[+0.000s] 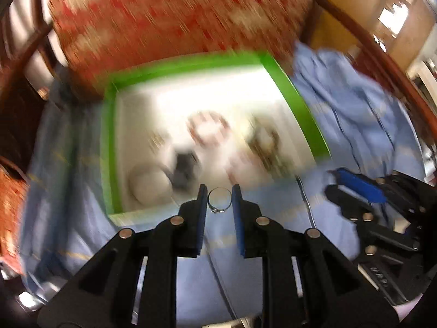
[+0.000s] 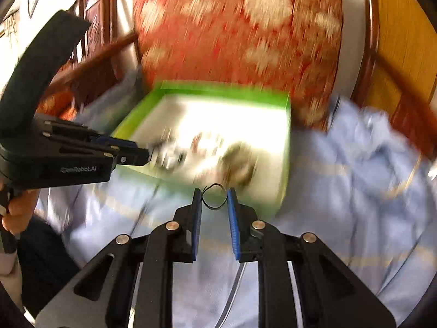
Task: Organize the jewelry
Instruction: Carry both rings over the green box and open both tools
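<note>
A green box (image 1: 295,95) with a white inside holds several blurred pieces of jewelry, among them a reddish bracelet (image 1: 209,129) and a dark bracelet (image 1: 265,142). My left gripper (image 1: 219,198) is shut on a silver ring (image 1: 219,200) just in front of the box's near edge. My right gripper (image 2: 214,195) is shut on a thin dark ring (image 2: 214,196) just before the box (image 2: 218,88) near its right corner. The left gripper also shows in the right wrist view (image 2: 147,157), at the box's left side. The right gripper shows at the right of the left wrist view (image 1: 355,183).
The box rests on a light blue striped cloth (image 2: 355,177) spread over a wooden chair seat. A red patterned cushion (image 2: 237,27) stands right behind the box. Wooden armrests (image 1: 382,54) run along both sides. Both views are motion-blurred.
</note>
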Motion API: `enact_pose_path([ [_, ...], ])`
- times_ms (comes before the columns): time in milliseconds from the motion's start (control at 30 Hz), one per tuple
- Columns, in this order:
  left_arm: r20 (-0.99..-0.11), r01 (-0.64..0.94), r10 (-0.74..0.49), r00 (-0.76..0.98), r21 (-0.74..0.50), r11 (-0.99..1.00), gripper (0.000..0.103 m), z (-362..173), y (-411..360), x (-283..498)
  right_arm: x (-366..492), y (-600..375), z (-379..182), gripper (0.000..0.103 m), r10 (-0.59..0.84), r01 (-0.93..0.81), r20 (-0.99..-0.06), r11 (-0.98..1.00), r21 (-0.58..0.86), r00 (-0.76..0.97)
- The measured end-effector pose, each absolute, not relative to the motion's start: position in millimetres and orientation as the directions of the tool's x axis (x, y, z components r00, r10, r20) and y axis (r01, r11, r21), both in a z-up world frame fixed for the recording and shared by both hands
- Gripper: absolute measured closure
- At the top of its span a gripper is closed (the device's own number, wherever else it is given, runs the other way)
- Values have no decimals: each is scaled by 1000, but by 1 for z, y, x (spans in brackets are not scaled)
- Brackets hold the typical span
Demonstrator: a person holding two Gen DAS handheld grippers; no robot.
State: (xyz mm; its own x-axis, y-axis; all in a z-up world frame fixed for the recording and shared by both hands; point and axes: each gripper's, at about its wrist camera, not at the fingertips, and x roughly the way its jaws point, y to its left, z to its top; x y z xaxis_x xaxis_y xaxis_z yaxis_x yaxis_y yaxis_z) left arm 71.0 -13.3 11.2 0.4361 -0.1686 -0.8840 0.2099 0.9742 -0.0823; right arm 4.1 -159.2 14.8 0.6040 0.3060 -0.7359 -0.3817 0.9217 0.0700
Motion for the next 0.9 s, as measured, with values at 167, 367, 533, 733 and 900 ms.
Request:
enact_pose_path([
  [167,-876,136,-110,470,-52,989,85,7,8,127,70,-151,10,84,272,-338,-750,939,69,603],
  [367,-913,85,-91,398,-62,994,85,-35,29,174,115,-142,-12,84,286,-316,-777,941,119,561],
  [533,-920,54,-69,387,-52,997,76,-46,34,178,124,-123,-27,51,229,-299,-809,952,69,541],
  [733,-855,94,-37,517,14,995,37,-3,15,132,88,-137,-3,14,205,-220,-740,972,79,641],
  [900,-776,83,-114,621,-79,993,15,32,18,76,60,-150,9,3,158,-154,-733,985,73,662],
])
